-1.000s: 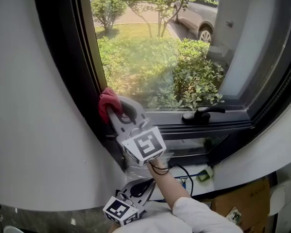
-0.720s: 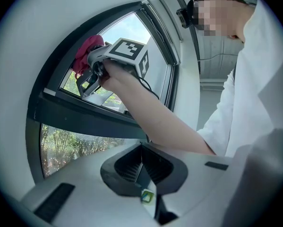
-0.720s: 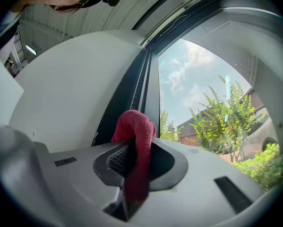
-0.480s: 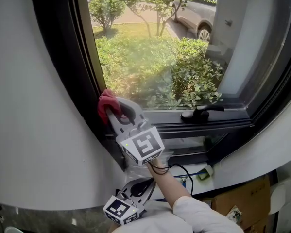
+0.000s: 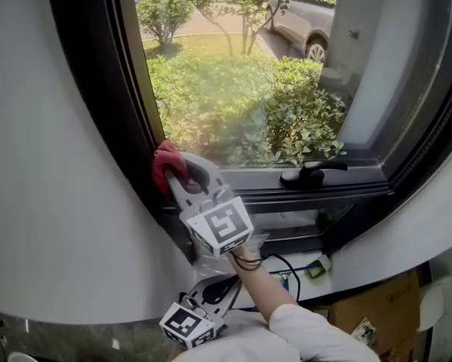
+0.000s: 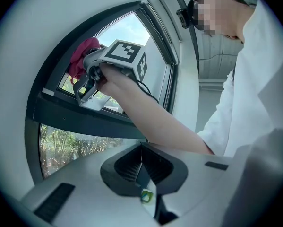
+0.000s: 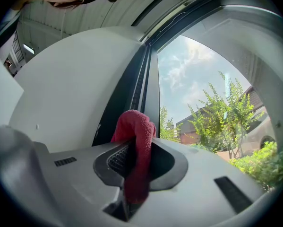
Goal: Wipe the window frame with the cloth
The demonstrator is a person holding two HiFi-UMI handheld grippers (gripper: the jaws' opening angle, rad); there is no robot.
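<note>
Window recess: dark window frame [image 5: 124, 127] ahead of the right tool [image 5: 180, 178], clamped on the red cloth [image 5: 164, 159] touching the frame's left upright; left tool [image 5: 216, 292] below, closed, empty; wipe with steady pressure along the upright.

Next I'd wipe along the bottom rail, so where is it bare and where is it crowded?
Bare: the bottom rail from the cloth in the right gripper to the window handle, and again right of it. Crowded: at the handle, and on the ledge below, where a cable lies.
</note>
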